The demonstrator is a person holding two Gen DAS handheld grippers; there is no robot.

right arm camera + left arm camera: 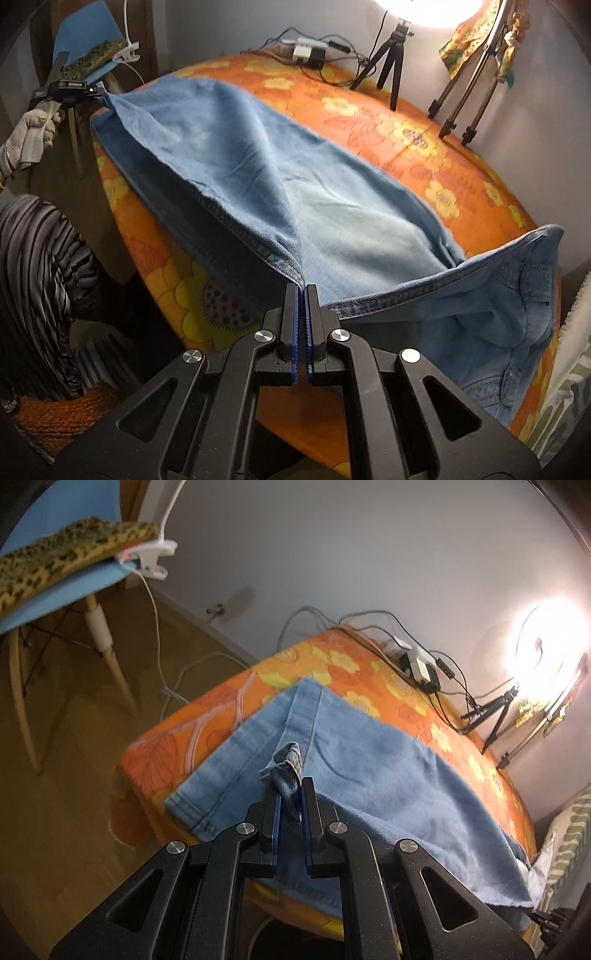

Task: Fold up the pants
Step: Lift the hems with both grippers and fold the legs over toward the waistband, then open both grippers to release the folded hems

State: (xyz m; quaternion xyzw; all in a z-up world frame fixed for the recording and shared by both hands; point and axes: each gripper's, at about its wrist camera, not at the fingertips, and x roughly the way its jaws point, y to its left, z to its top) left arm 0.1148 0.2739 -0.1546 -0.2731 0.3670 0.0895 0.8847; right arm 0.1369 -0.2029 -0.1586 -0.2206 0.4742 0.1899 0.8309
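Light blue jeans [332,206] lie across a table under an orange flowered cloth [424,122]. My right gripper [303,291] is shut on the seamed edge of a leg, which rises off the table towards it. The waist end with pockets [517,317] lies at the near right. In the left wrist view my left gripper [291,786] is shut on a bunched hem corner [288,768], above the leg ends [332,775]. From the right wrist view the left gripper [99,94] shows at far left, pulling the denim taut, held by a gloved hand [37,129].
At the table's far edge stand a small black tripod [388,62], a power strip with cables [310,50], a bright lamp [546,653] and stand legs [465,96]. A blue chair [66,590] with a patterned cushion stands left. The person's striped clothing [40,251] is near left.
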